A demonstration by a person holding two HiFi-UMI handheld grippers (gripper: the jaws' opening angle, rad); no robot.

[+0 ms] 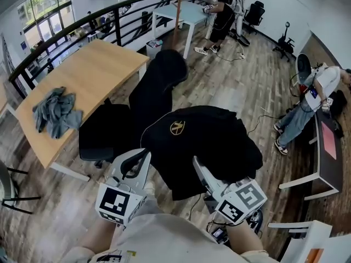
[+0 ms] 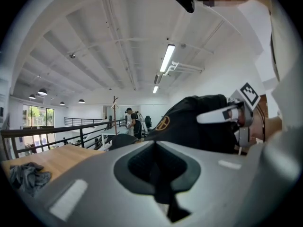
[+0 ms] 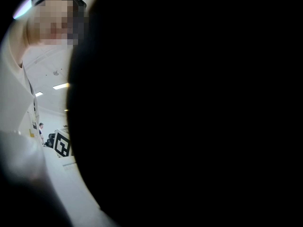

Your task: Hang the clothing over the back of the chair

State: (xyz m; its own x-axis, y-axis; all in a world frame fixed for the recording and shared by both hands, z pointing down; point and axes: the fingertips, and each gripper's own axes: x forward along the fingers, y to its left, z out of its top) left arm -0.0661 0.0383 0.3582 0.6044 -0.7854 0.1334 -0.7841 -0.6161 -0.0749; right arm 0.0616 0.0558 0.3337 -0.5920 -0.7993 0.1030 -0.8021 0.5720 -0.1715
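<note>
1. Plainly, the person holds a black garment (image 1: 211, 138) up off the floor between the two grippers; a gold round logo (image 1: 177, 127) shows on its upper left part.
2. The left gripper (image 1: 141, 156) is clenched on the garment's left edge; in the left gripper view its two grey jaws meet along a seam with a strip of black cloth pinched in it.
3. The right gripper (image 1: 196, 163) grasps the garment's lower right part; in the head view its white finger (image 1: 201, 171) runs into bunched cloth, and in the right gripper view black fabric lies against the lens and hides the jaws.
4. Both grippers sit low in the head view, near the person's body, each with its marker cube toward the camera.
5. A black office chair (image 1: 156, 89) stands beyond the garment; its back and headrest (image 1: 171, 64) are bare, and the garment overlaps only the chair's near right side in the picture; whether cloth touches the chair cannot be told.
6. A wooden table (image 1: 93, 64) stands to the left of the chair; a crumpled grey cloth (image 1: 55, 113) lies on its near end.
7. A dark railing (image 1: 82, 23) runs behind the table.
8. One person (image 1: 222, 10) stands by a white table far back; another (image 1: 307, 100) bends over at the right.
</note>
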